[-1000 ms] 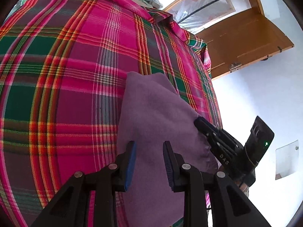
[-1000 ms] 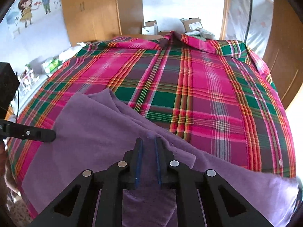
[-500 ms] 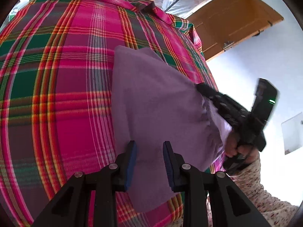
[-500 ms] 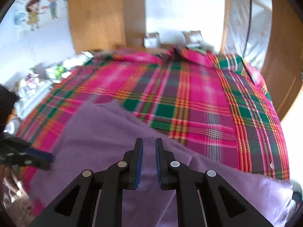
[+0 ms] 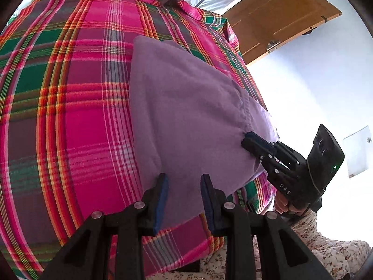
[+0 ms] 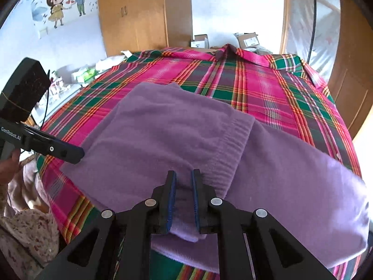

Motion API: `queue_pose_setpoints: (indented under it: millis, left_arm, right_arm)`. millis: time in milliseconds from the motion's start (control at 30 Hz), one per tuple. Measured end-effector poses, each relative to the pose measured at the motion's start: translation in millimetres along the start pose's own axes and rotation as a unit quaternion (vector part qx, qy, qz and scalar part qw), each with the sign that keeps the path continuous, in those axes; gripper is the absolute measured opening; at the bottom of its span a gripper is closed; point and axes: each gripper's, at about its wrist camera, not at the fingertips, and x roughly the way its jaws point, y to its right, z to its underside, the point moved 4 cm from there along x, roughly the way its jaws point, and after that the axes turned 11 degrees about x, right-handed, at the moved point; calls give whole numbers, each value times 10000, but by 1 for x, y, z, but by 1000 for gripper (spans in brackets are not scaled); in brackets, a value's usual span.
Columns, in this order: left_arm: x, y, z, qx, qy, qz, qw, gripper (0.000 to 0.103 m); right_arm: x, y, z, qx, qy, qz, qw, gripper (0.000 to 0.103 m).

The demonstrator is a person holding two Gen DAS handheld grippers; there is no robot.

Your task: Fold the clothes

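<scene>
A purple fleece garment [image 6: 177,135] lies partly folded on a bed covered with a pink, green and orange plaid sheet [image 6: 268,86], near the bed's front edge. The right tongs [image 6: 184,182] are clenched on a fold of the garment by its ribbed hem [image 6: 230,154]. The left tongs [image 5: 184,184] are released, fingers spread above the garment's near edge. A floral sleeve [image 5: 326,252] shows at lower right of the left wrist view.
</scene>
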Motion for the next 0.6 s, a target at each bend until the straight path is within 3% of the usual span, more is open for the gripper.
queue_pose_setpoints:
  millis: [200, 400, 467, 600]
  left_arm:
    - [-7, -2, 9, -21, 10, 42, 10000, 29]
    - [-7, -1, 11, -47, 30, 92, 9999, 29]
    - [-6, -4, 11, -130, 54, 169, 9998, 29]
    - [-6, -7, 14, -275, 105, 283, 9992, 29]
  right_arm:
    - [-36, 22, -2, 698, 466, 17, 9965, 15]
    - [-45, 52, 30, 1635, 303, -64, 9861, 15]
    - [-39, 54, 36, 1881, 183, -310, 9815, 15]
    - [-30, 41, 41, 1808, 64, -552, 9819, 25]
